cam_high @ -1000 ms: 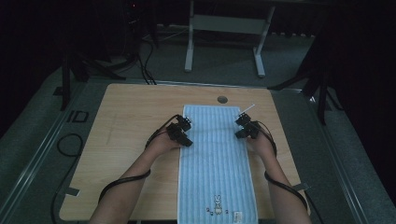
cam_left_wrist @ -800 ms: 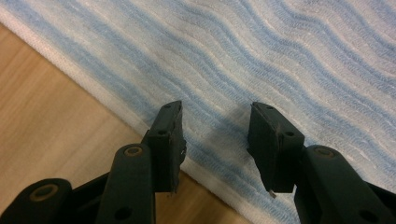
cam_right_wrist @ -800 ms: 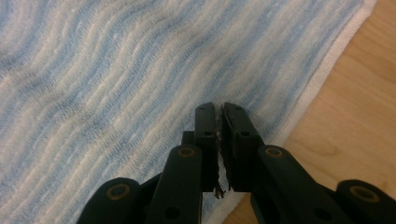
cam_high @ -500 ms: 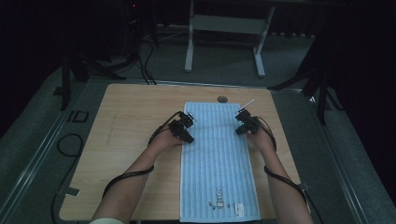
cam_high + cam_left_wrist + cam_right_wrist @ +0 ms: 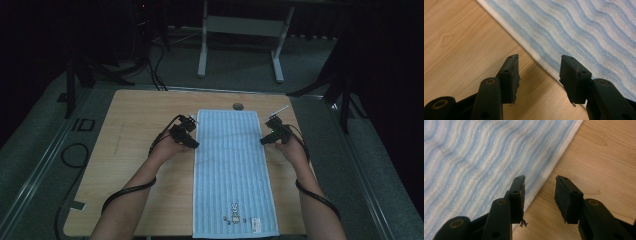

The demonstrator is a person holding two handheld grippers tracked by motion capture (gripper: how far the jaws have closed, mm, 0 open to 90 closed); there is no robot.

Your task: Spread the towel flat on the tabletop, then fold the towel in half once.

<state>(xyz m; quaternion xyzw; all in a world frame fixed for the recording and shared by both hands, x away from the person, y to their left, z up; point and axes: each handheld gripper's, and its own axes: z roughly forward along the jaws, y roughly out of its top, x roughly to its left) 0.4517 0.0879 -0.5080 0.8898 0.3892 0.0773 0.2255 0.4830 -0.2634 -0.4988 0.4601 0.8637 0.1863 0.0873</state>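
A blue-and-white striped towel [image 5: 232,170] lies flat and lengthwise on the wooden bench [image 5: 130,150], its near end at the bench's front edge and its far end short of the back edge. A small embroidered figure [image 5: 233,212] sits near the towel's near hem. A small dark round spot [image 5: 238,106] shows on the bench just beyond the towel's far edge.

The left tongs [image 5: 192,143] stand at the towel's left long edge, toward its far end. Seen from the left gripper view, the left tongs [image 5: 539,75] have just been opening and are released, their jaws parted over the white hem, with nothing pressed between the pads.

The right tongs [image 5: 264,141] stand at the right long edge, level with the left. Seen from the right gripper view, the right tongs [image 5: 539,196] have just been opening and are likewise released: one jaw hangs over the towel [image 5: 481,162], the other over bare wood, clear of the cloth.

Both forearms enter from the bottom of the high view, a cable trailing along each.
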